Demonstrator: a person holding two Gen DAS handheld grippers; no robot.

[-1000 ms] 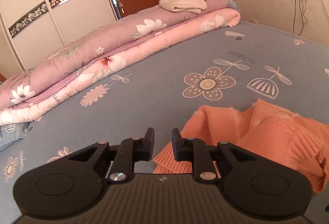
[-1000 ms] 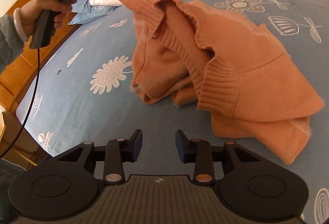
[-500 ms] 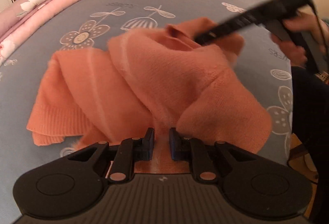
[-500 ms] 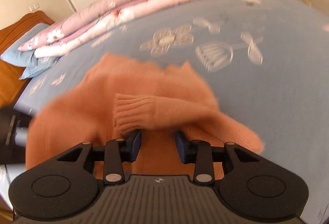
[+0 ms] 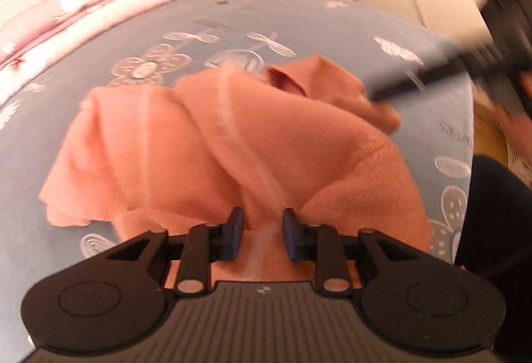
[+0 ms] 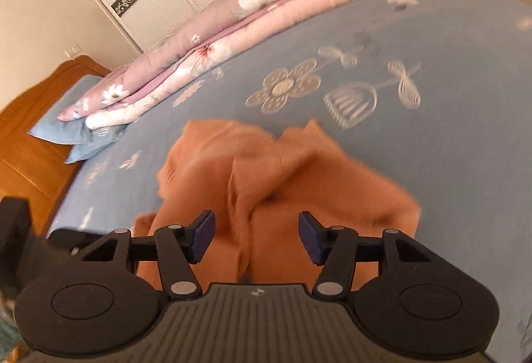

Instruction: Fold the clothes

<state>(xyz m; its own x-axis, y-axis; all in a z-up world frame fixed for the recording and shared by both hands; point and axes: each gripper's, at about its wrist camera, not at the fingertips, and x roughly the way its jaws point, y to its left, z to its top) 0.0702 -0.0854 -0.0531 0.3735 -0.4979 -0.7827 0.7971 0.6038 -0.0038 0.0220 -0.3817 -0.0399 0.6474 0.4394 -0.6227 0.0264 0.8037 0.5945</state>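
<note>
While both grippers open: orange sweater crumpled between unclamped jaws, its long axis unclear, on blue bedsheet.

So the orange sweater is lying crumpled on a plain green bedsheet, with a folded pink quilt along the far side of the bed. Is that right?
Not quite. The bedsheet is blue with a white flower print, not plain green; the right wrist view shows this most clearly. The rest holds: the orange sweater lies crumpled on it, and the folded pink quilt runs along the far side of the bed.
</note>
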